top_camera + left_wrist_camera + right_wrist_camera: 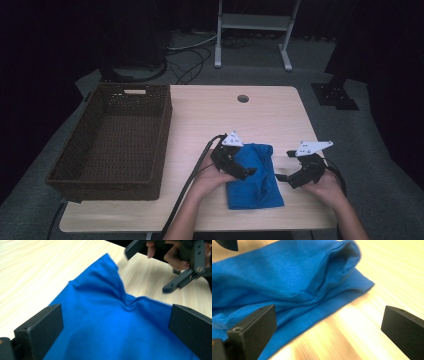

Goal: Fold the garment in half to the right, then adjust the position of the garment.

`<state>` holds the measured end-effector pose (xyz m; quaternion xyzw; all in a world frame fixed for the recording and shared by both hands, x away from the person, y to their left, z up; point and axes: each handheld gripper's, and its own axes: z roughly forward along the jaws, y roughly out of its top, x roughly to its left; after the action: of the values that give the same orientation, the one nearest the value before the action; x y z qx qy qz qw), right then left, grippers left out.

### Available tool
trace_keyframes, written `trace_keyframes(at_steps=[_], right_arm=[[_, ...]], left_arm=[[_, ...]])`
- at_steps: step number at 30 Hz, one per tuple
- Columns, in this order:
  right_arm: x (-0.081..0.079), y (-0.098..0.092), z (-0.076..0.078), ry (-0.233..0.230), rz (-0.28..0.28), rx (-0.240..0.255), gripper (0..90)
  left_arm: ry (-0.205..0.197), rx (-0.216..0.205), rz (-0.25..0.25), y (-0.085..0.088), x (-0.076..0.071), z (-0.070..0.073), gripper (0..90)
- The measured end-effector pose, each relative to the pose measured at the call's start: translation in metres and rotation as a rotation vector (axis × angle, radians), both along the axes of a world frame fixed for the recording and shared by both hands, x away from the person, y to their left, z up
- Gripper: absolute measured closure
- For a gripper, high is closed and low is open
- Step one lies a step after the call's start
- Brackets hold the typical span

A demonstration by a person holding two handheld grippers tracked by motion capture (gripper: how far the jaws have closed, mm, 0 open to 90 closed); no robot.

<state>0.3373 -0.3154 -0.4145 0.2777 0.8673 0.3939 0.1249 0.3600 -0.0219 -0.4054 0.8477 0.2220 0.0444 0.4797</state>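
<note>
A folded blue cloth (256,186) lies on the wooden table (210,115) near its front edge, rumpled along its right side. My left gripper (245,168) hovers over the cloth's left half. In the left gripper view its jaws stand wide apart over the cloth (107,322), and nothing is pinched between them. My right gripper (284,166) sits just off the cloth's right edge, open. In the right gripper view the cloth's layered hem (294,295) lies by its left jaw and bare wood by its right jaw. The left gripper view also shows the right gripper (147,270), open.
A dark wicker basket (162,135) stands empty on the table's left side. A round cable hole (243,98) is at the table's far edge. Beyond the table are a white stand (252,22) and floor cables (185,57).
</note>
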Motion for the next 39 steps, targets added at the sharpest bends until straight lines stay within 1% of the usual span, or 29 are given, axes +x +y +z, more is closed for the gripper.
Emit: trace_keyframes(at_steps=[4,7,11,18,21,22,25,27,29,31,32,33,34,36,39], right_arm=[[0.000,-0.007,0.004,-0.008,-0.024,0.017,0.0],[0.000,-0.011,0.007,-0.012,-0.031,0.028,0.0],[0.000,-0.013,0.008,-0.015,-0.037,0.034,0.0],[0.000,-0.013,0.009,-0.019,-0.042,0.037,0.0],[0.002,-0.012,0.012,-0.027,-0.048,0.044,0.0],[0.004,-0.011,0.013,-0.030,-0.048,0.049,0.0],[0.010,-0.007,0.015,-0.039,-0.048,0.053,0.0],[0.016,-0.002,0.017,-0.045,-0.049,0.053,0.0],[0.023,0.004,0.017,-0.052,-0.046,0.058,0.0],[0.030,0.009,0.017,-0.048,-0.044,0.062,0.0],[0.034,0.012,0.017,-0.048,-0.043,0.062,0.0],[0.038,0.014,0.016,-0.044,-0.043,0.063,0.0],[0.042,0.016,0.015,-0.047,-0.044,0.067,0.0],[0.050,0.019,0.013,-0.040,-0.052,0.069,0.0],[0.061,0.023,0.007,-0.041,-0.063,0.063,0.0]], left_arm=[[-0.010,0.012,0.033,0.012,0.001,0.000,0.0],[-0.013,0.032,0.058,0.021,0.002,-0.002,0.0],[-0.011,0.035,0.085,0.031,0.003,-0.004,0.0],[-0.014,0.043,0.115,0.040,0.004,-0.006,0.0],[-0.039,0.060,0.138,0.042,0.006,-0.006,0.0],[-0.041,0.063,0.147,0.042,0.007,-0.006,0.0],[-0.053,0.081,0.174,0.042,0.013,-0.006,0.0],[-0.051,0.083,0.185,0.042,0.017,-0.007,0.0],[-0.063,0.095,0.203,0.041,0.021,-0.008,0.0],[-0.065,0.095,0.215,0.040,0.026,-0.009,0.0],[-0.067,0.104,0.221,0.040,0.028,-0.010,0.0],[-0.067,0.104,0.221,0.040,0.028,-0.010,0.0],[-0.071,0.119,0.233,0.038,0.031,-0.011,0.0],[-0.073,0.129,0.244,0.037,0.035,-0.013,0.0],[-0.071,0.168,0.252,0.035,0.038,-0.017,0.0]])
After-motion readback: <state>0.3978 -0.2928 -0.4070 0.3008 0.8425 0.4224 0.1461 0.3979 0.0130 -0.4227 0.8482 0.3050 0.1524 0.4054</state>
